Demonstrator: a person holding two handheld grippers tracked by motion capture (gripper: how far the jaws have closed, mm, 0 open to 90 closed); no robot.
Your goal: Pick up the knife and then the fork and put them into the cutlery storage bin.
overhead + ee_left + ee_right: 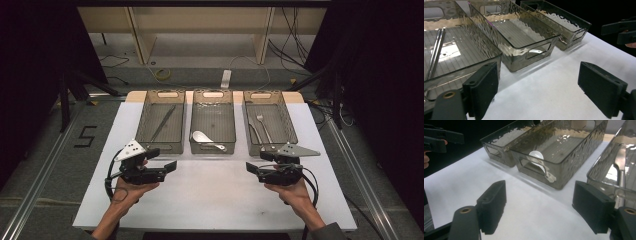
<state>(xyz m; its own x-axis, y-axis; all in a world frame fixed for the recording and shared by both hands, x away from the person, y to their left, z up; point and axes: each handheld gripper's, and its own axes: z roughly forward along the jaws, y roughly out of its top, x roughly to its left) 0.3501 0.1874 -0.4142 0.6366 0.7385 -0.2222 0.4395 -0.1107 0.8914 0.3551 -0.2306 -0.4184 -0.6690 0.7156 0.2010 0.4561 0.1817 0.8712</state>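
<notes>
White table (210,200) (three smoky bins (213,127)) amid dark room.

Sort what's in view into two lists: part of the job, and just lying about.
Part of the job:
left gripper, open
right gripper, open
three smoky clear plastic bins
white spoon
metal fork
metal chopsticks

Lying about:
yellow cable coil
white power strip

Spoon (537,160) handle blurred behind bin wall (549,173) — knife (621,170) cut off at frame edge.

Spoon (206,140) in middle bin (213,95); fork (263,126) in right bin (262,95).
</notes>
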